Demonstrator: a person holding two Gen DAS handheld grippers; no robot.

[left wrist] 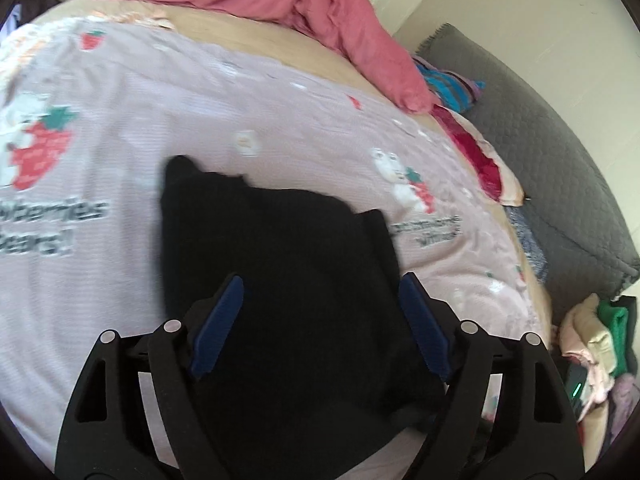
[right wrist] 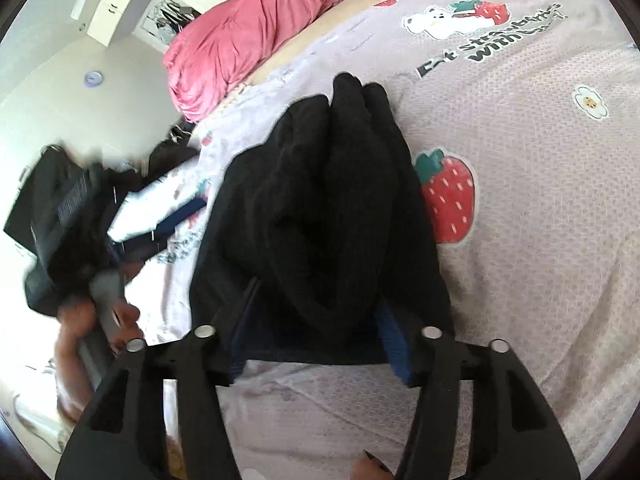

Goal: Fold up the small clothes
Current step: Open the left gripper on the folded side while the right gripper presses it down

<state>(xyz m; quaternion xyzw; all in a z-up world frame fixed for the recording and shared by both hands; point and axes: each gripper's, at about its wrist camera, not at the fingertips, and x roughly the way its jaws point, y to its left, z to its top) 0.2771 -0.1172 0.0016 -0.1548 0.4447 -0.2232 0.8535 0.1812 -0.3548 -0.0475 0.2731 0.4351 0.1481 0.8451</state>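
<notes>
Black knit garment (left wrist: 280, 272), small and bunched, lies on the pink strawberry-print bed cover (left wrist: 200, 112), in front of both tools. Left gripper (left wrist: 320, 320): jaws spread wide, blue pads either side of the cloth; the view does not show contact, nothing pinched. Right gripper (right wrist: 316, 344): jaws also spread, garment's near edge lies between them, cloth draped over the left pad; cannot tell whether it bears on the fabric. Judgement: step in hand is getting a hold on the near hem to fold or flatten. To do it well, each gripper should close on one corner of a single layer, not the central bunch, then pull the corners apart to take out the ridges seen from the right wrist before folding over. Risk: thick folds in the middle get grabbed together and the fold comes out lumpy. Rose duvet (right wrist: 248, 32) is heaped at the far bed edge, clear of the work. Readable print on the cover: "strawberries with bears!" (right wrist: 504, 36), first word likely "Eat". Left-wrist text is too blurred to read fully.
</notes>
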